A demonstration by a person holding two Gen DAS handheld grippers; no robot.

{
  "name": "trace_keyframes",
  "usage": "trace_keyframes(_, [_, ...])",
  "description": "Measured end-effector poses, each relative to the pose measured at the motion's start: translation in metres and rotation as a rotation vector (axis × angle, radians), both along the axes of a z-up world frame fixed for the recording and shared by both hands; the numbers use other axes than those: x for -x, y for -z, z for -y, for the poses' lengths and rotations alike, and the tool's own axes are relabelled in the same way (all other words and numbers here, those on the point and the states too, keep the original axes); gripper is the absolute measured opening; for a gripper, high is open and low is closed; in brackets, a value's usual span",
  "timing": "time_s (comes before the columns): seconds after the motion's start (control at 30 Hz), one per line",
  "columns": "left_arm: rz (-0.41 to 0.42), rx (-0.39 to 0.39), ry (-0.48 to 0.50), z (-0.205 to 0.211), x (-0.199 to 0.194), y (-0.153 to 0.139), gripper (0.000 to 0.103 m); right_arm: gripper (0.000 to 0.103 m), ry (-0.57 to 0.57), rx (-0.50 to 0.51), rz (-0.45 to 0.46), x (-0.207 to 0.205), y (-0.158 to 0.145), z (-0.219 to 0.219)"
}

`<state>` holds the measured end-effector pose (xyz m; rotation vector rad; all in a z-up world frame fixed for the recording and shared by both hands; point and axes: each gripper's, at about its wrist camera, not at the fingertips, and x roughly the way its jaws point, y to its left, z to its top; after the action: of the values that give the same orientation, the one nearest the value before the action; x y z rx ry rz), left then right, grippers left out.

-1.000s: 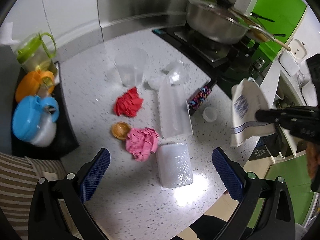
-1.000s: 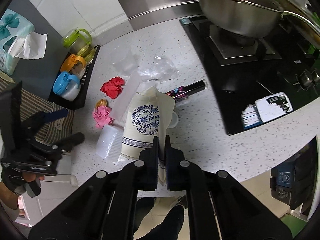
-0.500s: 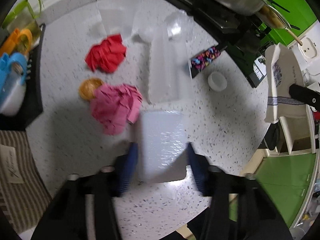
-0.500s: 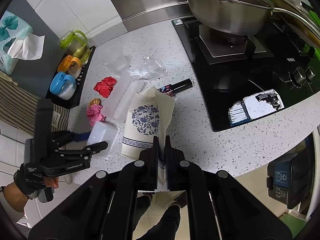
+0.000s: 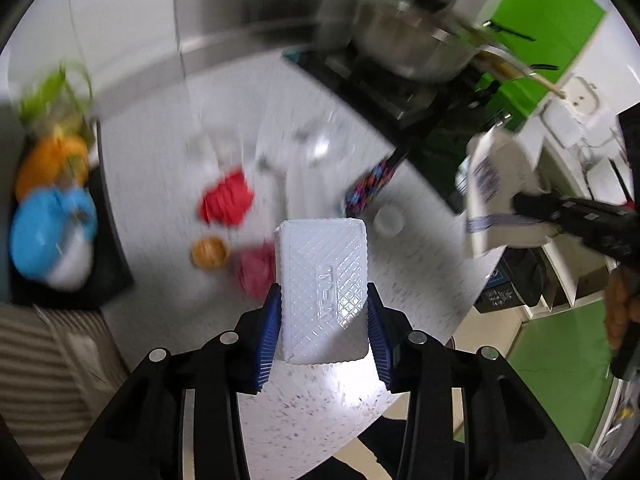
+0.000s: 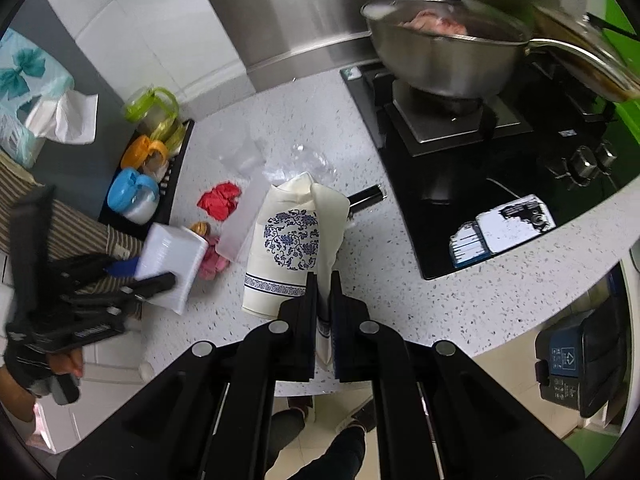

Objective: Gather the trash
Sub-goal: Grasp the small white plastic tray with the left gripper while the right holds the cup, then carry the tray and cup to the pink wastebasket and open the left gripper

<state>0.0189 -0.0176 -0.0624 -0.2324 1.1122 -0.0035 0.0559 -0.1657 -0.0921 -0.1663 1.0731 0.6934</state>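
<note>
White ribbed plastic, a rectangular container (image 5: 324, 276), sits lifted off the speckled counter (image 5: 312, 396) between the blue pads of the left gripper (image 5: 324, 320), whose jaws are closing on it; behind it, blur smears the red wad (image 5: 226, 204) and pink wad (image 5: 256, 272). The right gripper (image 6: 324, 312) pinches a cream paper bag (image 6: 292, 240) with blue print, its lower edge hidden

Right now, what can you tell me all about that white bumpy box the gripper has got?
The white plastic box is rectangular with rounded corners and a raised diamond pattern, plus embossed marks too small to read. It looks thin, glossy and lightweight. The left gripper has it between its blue ribbed pads, jaws closing on its sides. In the right wrist view the box is lifted and tilted above the speckled counter.
</note>
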Motion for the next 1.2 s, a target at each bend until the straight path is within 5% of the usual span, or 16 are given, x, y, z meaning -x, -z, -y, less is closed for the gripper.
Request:
trace_keyframes(0.33, [0.181,-0.009,0.281,0.020,-0.016,-0.076,0.040,0.005,0.262,0.001,0.096,0.050,-0.028,0.054])
trace_keyframes(0.63, [0.235,0.036,0.510,0.109,-0.023,-0.088,0.040,0.005,0.552,0.002,0.113,0.113,-0.025,0.163])
trace_keyframes(0.9, [0.223,0.065,0.674,0.233,-0.019,-0.049,0.040,0.005,0.703,0.033,0.060,0.156,0.022,0.266])
trace_keyframes(1.2, [0.083,0.055,0.767,0.339,-0.021,0.057,0.040,0.005,0.765,0.056,-0.049,0.163,0.112,0.349])
